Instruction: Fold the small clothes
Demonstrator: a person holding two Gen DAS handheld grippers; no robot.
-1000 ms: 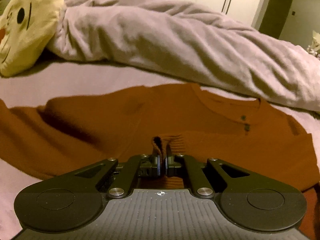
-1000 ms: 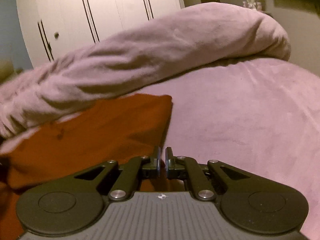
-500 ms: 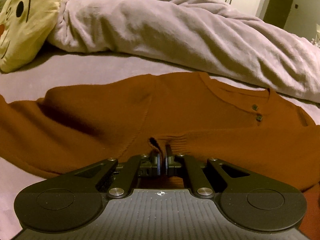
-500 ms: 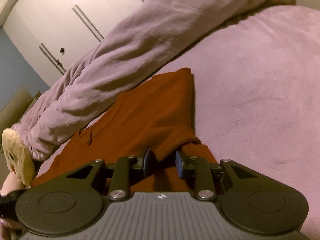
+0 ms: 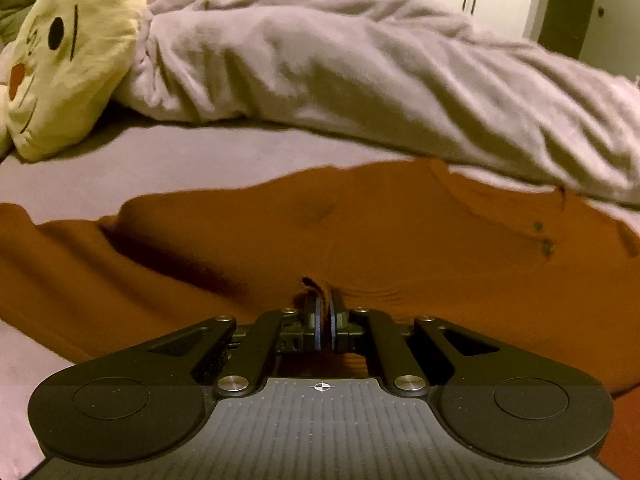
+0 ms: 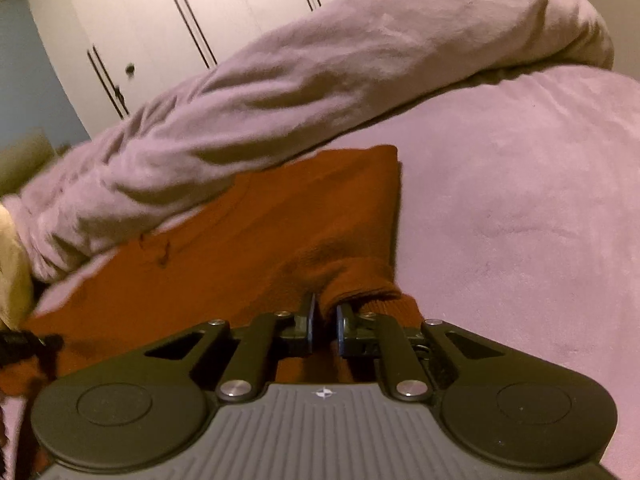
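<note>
Left wrist view: the left gripper (image 5: 323, 312) has its two fingers pressed nearly together on a ribbed fold of the rust-orange sweater (image 5: 280, 240), a small tuft of knit standing up between the pads. The sweater lies spread across the mauve bed sheet (image 5: 160, 160), its far edge touching the rumpled grey-lilac duvet (image 5: 360, 80). Compared with half a second ago, the garment sits closer to the duvet and its neckline, with two dark buttons (image 5: 542, 236), is partly tucked under the duvet's edge; the grip itself is unchanged. A cream cushion with a printed face (image 5: 76, 52) rests at upper left, against the duvet.

Right wrist view: the right gripper (image 6: 323, 320) is narrowed around the ribbed cuff of a sleeve (image 6: 360, 280), the fabric bunched between its fingers with a slim gap on either side of it. Half a second ago these fingers stood visibly wider apart with the cloth loose between them; one second ago they were pressed together with no cloth visible between them. The sweater (image 6: 240, 240) runs from the cuff toward the duvet (image 6: 320, 80), its upper corner lying flat on the bed sheet (image 6: 520, 200). White wardrobe doors (image 6: 160, 20) with dark handles stand behind. At far left a dark part of the other tool shows against the sweater.
</note>
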